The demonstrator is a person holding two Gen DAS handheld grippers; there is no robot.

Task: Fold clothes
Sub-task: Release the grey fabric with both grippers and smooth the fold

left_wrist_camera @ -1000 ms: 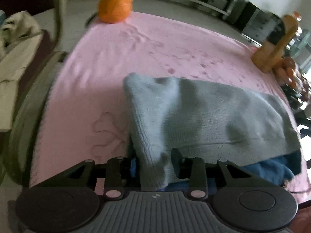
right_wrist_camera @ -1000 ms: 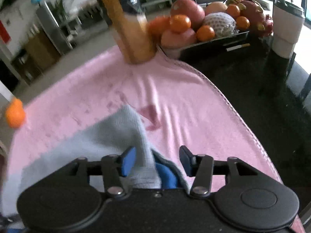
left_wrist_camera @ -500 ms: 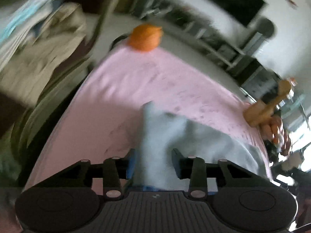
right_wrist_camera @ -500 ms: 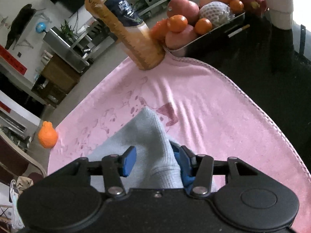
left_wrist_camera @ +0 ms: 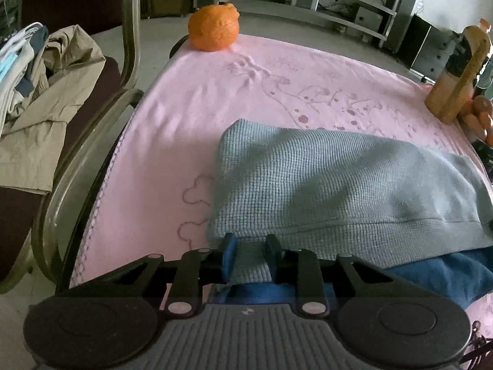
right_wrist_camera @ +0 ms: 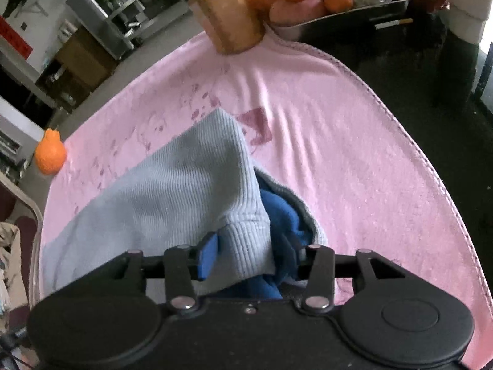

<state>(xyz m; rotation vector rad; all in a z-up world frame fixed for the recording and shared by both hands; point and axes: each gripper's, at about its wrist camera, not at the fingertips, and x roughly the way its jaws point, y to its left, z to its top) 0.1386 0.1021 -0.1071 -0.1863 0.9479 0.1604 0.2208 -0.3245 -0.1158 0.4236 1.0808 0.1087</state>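
The grey knit (left_wrist_camera: 323,185) lies on the pink cloth (left_wrist_camera: 215,98), its long axis running left to right, folded over a blue layer (left_wrist_camera: 446,274) that shows along its near edge; the left gripper (left_wrist_camera: 250,257) pinches the near hem at the left end, the right gripper (right_wrist_camera: 246,256) is clamped on a bunched grey cuff, blue fabric beside it, at the right end; so the garment stretches away from both grippers toward the far side, each holding its own end, neither nearer; the next fold looks to carry the near edge far; a tray (right_wrist_camera: 354,15) at far right holds piled fruit; a bottle (right_wrist_camera: 228,9) stands beside it; an orange (left_wrist_camera: 214,27) sits at the far left corner.
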